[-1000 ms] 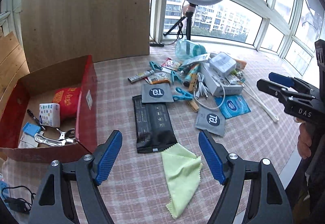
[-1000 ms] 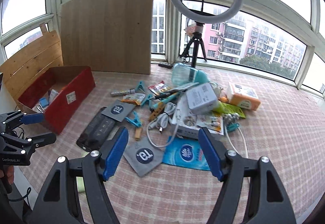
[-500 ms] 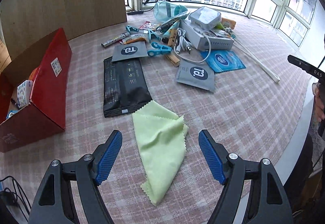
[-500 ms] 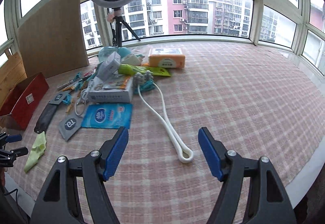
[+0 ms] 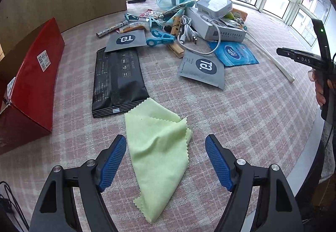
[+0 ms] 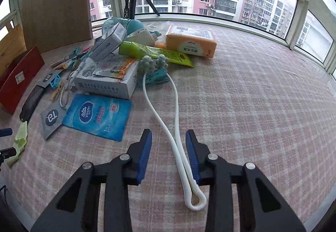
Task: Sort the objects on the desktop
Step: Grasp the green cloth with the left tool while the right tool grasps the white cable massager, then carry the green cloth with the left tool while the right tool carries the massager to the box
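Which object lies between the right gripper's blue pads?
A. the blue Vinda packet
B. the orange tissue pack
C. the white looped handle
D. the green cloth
C: in the right wrist view the white looped handle runs between the pads of the right gripper, whose jaws have just been closing around it.

Crumpled pale green cloth (image 5: 157,148) with zigzag edges, flat on the checked tablecloth near the front; just beyond it a black flat packet (image 5: 117,82) — lying lengthwise; further right, a long white looped massager (image 6: 180,148), loop end nearest, knobbly head against the far clutter.
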The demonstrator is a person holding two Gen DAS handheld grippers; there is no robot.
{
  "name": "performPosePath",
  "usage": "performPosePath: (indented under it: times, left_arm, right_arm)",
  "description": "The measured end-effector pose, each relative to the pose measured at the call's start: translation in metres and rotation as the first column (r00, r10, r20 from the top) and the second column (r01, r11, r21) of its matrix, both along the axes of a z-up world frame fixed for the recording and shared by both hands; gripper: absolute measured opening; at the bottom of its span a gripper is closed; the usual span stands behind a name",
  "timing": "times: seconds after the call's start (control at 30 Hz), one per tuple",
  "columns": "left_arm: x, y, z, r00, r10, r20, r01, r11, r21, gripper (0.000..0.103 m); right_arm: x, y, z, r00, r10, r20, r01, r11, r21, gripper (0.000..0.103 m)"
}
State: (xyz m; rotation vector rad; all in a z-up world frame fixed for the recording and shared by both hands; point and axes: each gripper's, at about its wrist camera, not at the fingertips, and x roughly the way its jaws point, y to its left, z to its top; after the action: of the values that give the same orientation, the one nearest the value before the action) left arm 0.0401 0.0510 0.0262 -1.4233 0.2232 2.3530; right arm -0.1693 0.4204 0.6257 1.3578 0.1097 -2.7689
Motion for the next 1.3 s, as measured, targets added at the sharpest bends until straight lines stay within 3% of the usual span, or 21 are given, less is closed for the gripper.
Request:
performPosePath:
  times: [0.2,0.57,0.63,0.73,0.83,0.87,1.03,1.1,1.3]
  left_arm:
    - [0.001,0.008,-0.009,1.000,-0.021,0.017,0.022,0.999,-0.035,0.075]
    - [-0.006,0.010,-0.017,0.999,-0.038,0.020,0.040,0.997,-0.071,0.069]
    - [-0.007,0.008,-0.016,0.999,-0.033,0.014,0.034,0.997,-0.071,0.064]
    - [-0.007,0.003,-0.013,1.000,-0.022,0.007,0.022,0.998,-0.060,0.045]
    - [-0.008,-0.006,-0.010,1.000,-0.010,0.017,0.010,1.000,-0.019,0.018]
    - [-0.008,-0.008,-0.009,1.000,-0.010,0.025,0.010,1.000,0.000,0.003]
    - [-0.003,-0.015,-0.005,0.999,-0.020,0.041,0.018,0.998,0.062,0.003]
    - [-0.001,-0.017,0.002,0.999,-0.021,0.028,0.019,0.997,0.080,0.003]
    - [0.003,-0.024,0.025,1.000,-0.021,-0.016,0.023,0.992,0.128,0.003]
  right_arm:
    - [-0.031,-0.024,-0.018,0.997,0.051,0.055,-0.056,0.994,0.095,0.033]
    - [-0.059,-0.035,-0.034,0.986,0.113,0.122,-0.121,0.991,0.059,0.033]
    - [-0.062,-0.032,-0.034,0.985,0.115,0.132,-0.119,0.993,0.027,0.033]
    - [-0.064,-0.027,-0.033,0.983,0.116,0.145,-0.116,0.993,-0.012,0.033]
    - [-0.061,-0.025,-0.032,0.981,0.118,0.152,-0.118,0.993,-0.007,0.020]
    - [-0.060,-0.024,-0.032,0.981,0.116,0.156,-0.116,0.993,-0.013,0.012]
    - [-0.053,-0.020,-0.028,0.980,0.116,0.160,-0.110,0.993,-0.044,0.009]
    - [-0.049,-0.018,-0.024,0.981,0.114,0.155,-0.103,0.992,-0.078,0.005]
    - [-0.028,-0.002,0.001,0.992,0.083,0.100,-0.064,0.982,-0.176,0.005]
